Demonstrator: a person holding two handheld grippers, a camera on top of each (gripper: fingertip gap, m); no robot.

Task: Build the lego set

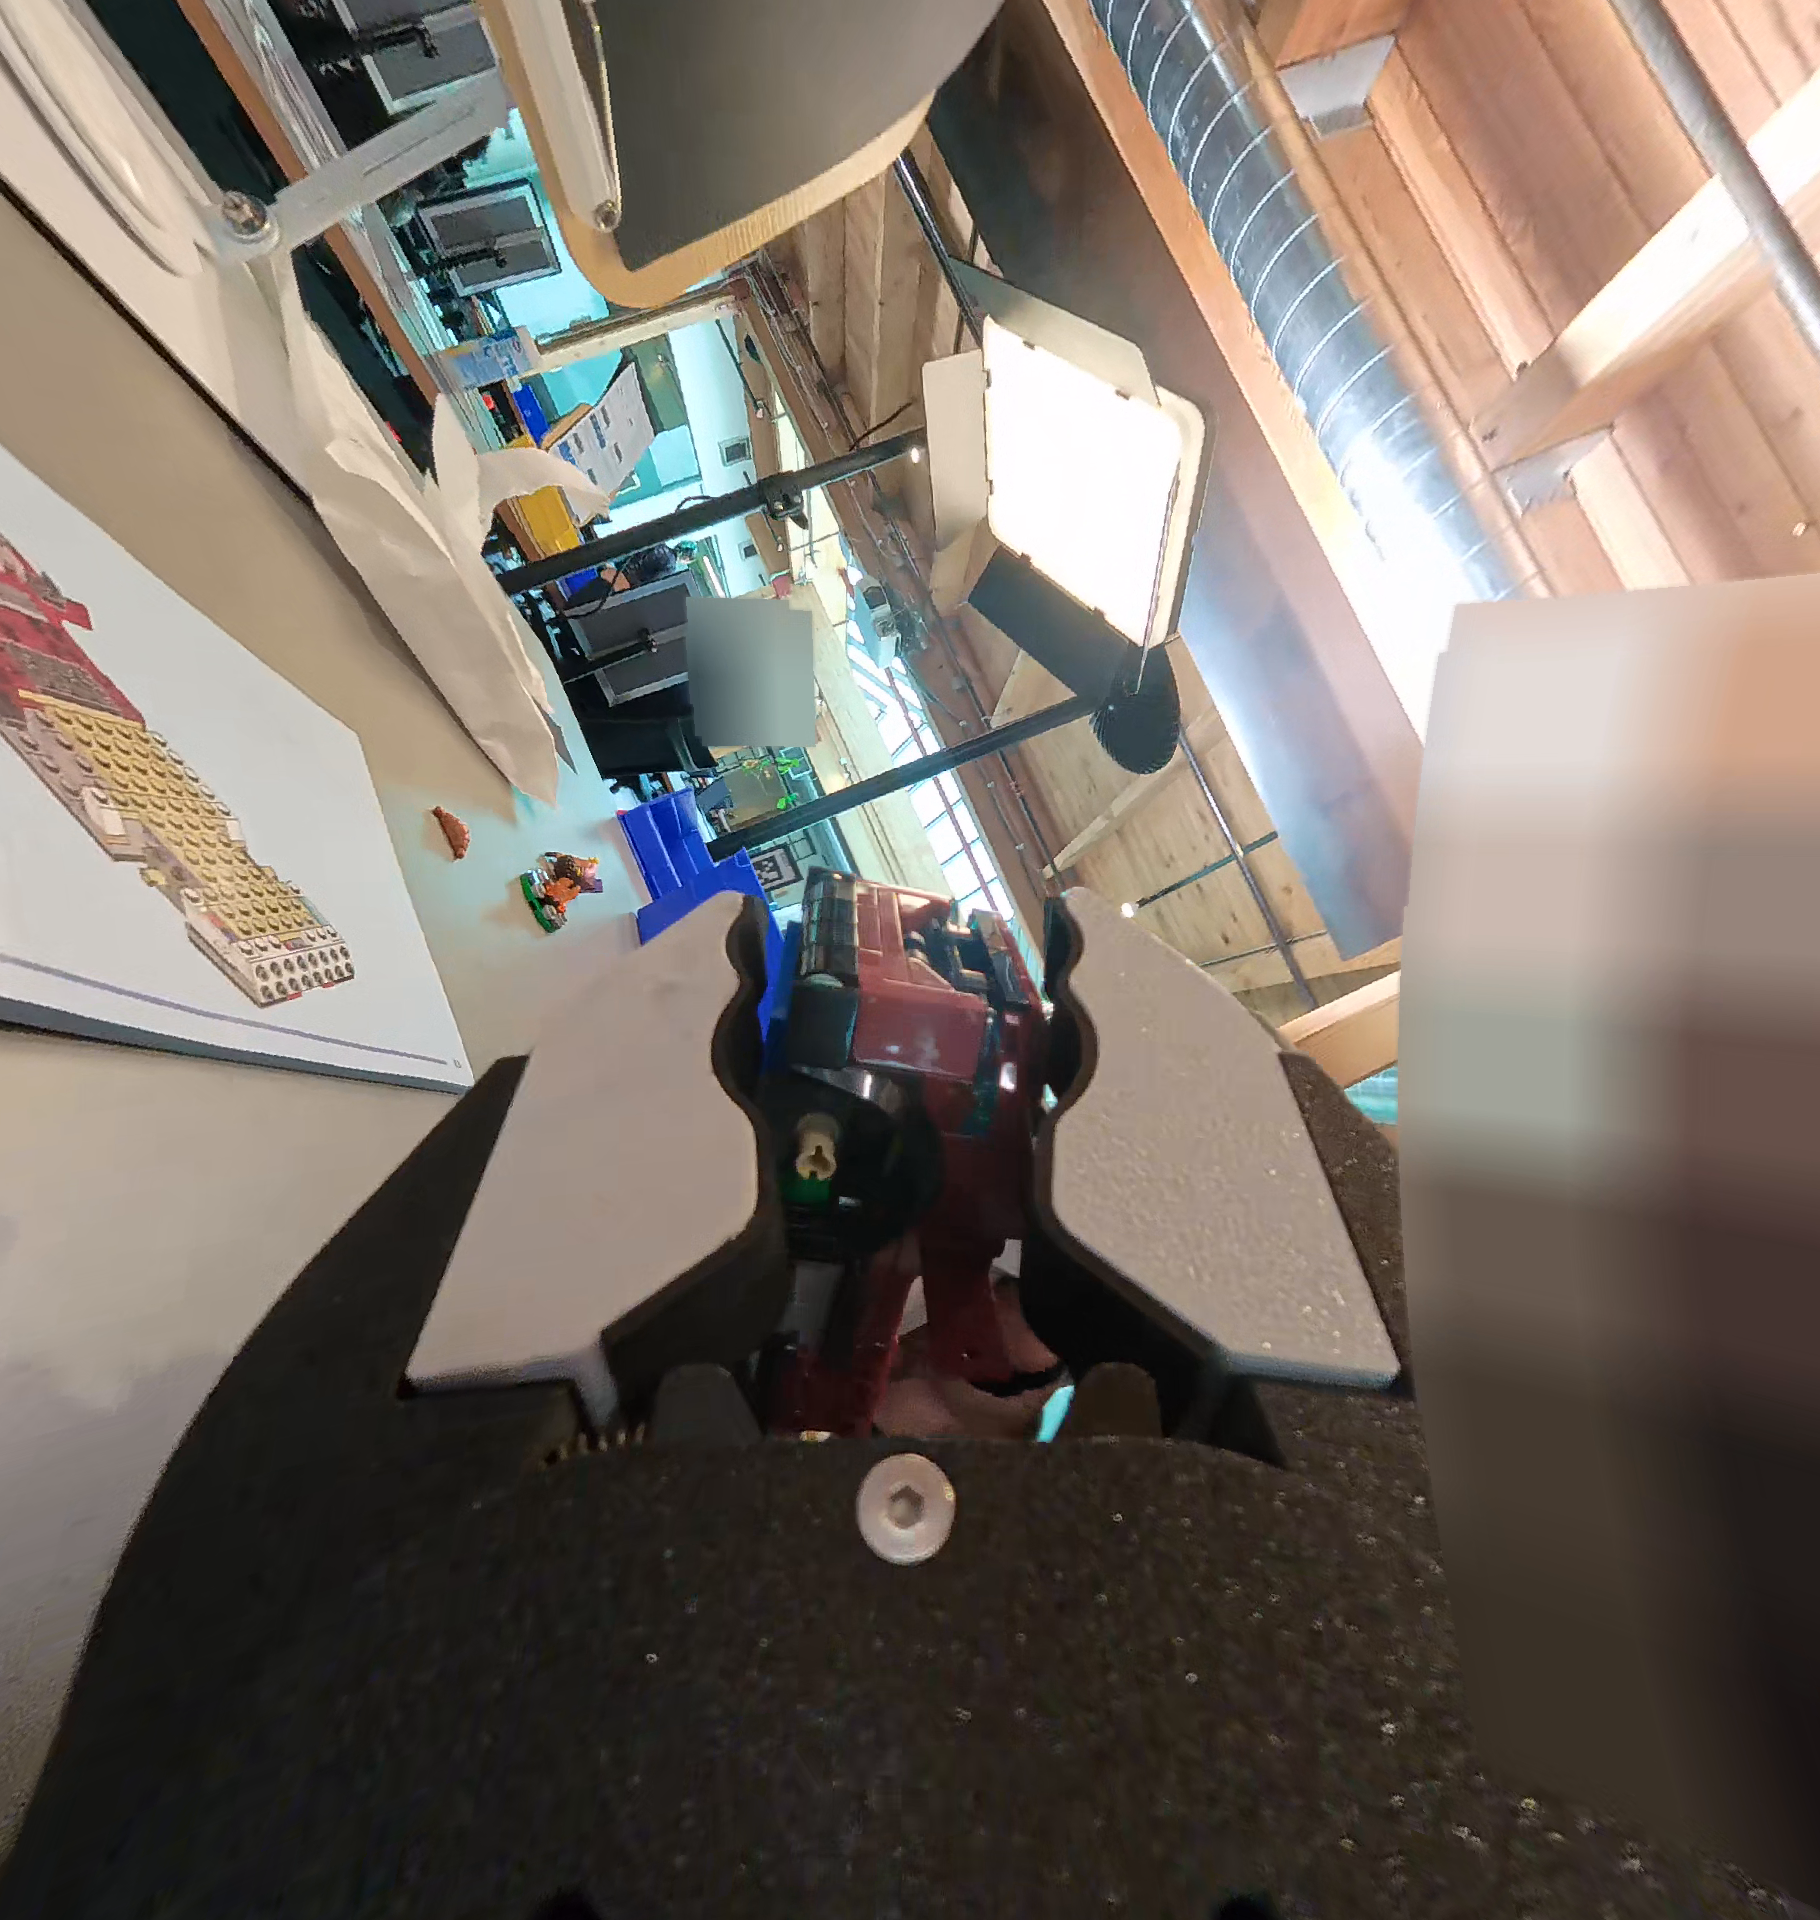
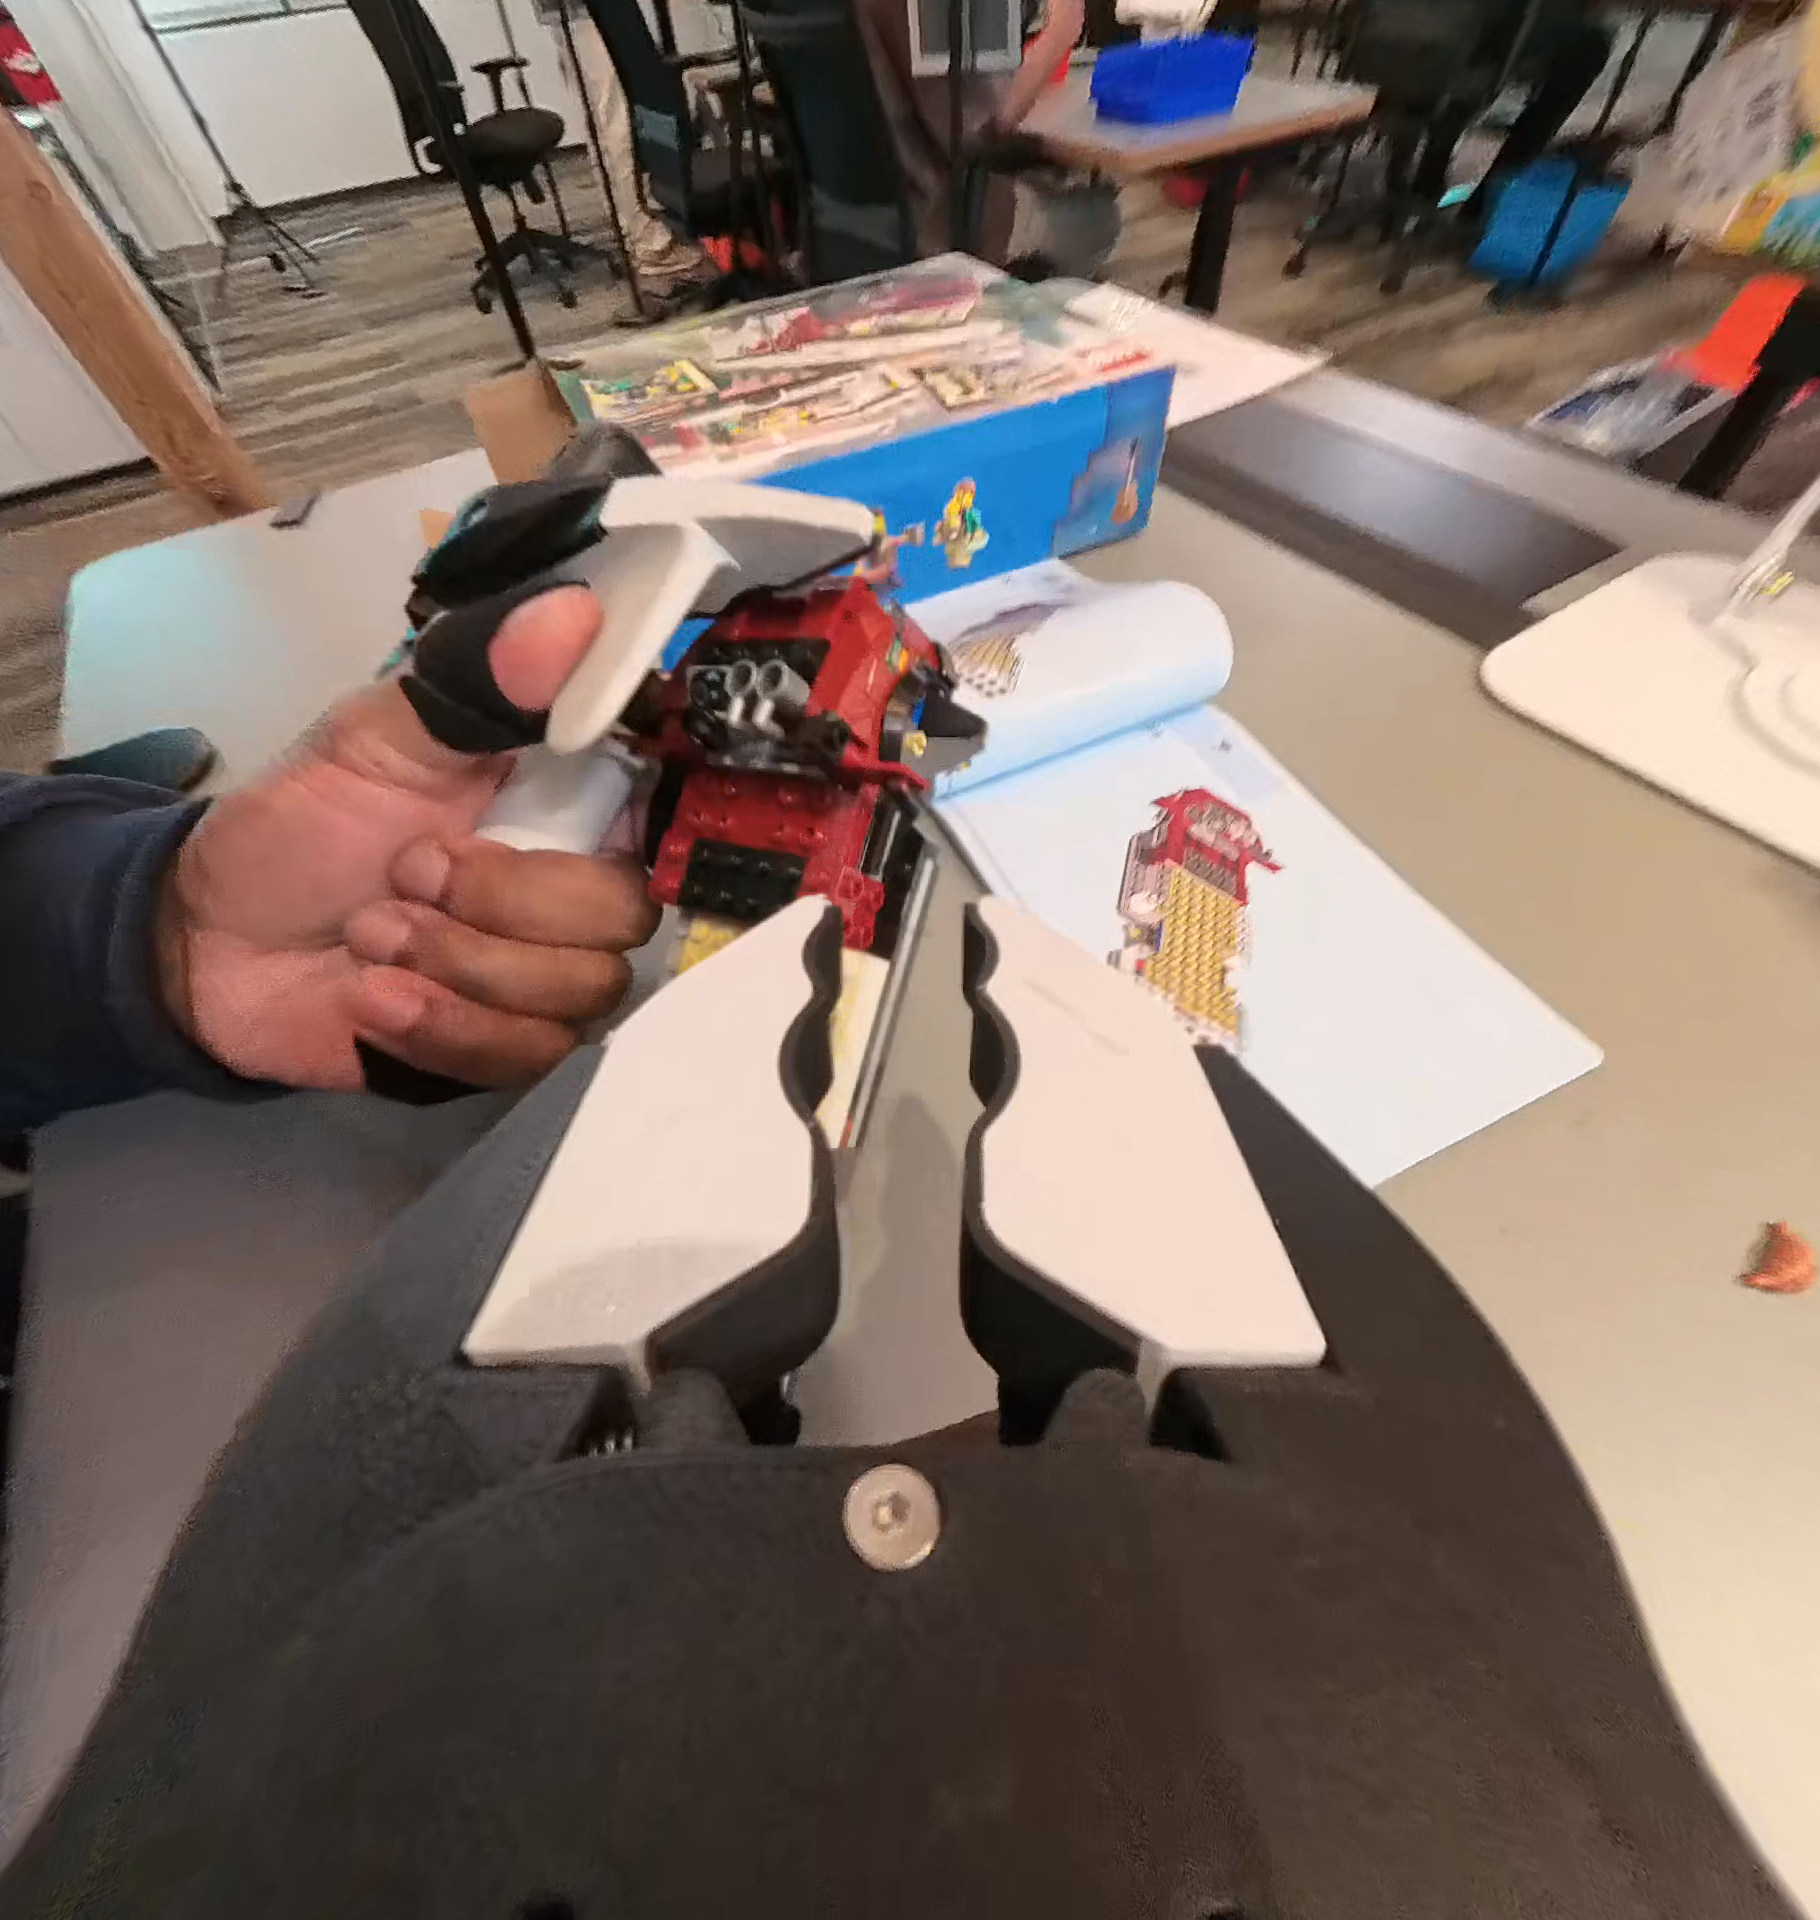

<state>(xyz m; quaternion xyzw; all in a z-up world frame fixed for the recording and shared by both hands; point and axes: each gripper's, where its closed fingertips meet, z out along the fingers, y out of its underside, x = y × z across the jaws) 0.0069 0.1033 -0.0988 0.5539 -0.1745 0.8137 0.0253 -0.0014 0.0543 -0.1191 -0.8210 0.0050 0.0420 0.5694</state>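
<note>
Grey surface [image 2: 1508, 935] carries an open instruction booklet [image 2: 1353, 987]. Your left gripper [image 1: 895, 997] clamps the dark-red brick model [image 1: 906, 1008] (held aloft); your right gripper [image 2: 901, 977], narrowly parted and empty, sits just beside its lower edge, seemingly between grips.

Brick model [image 2: 771, 790] underside hidden; bg blurred.

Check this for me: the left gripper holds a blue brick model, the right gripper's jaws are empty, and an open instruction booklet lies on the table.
One thing is wrong: the model is dark red with black parts, not blue. The left wrist view shows it between the left gripper's fingers. The rest stands: the right gripper holds nothing, and the booklet lies open on the table.
</note>
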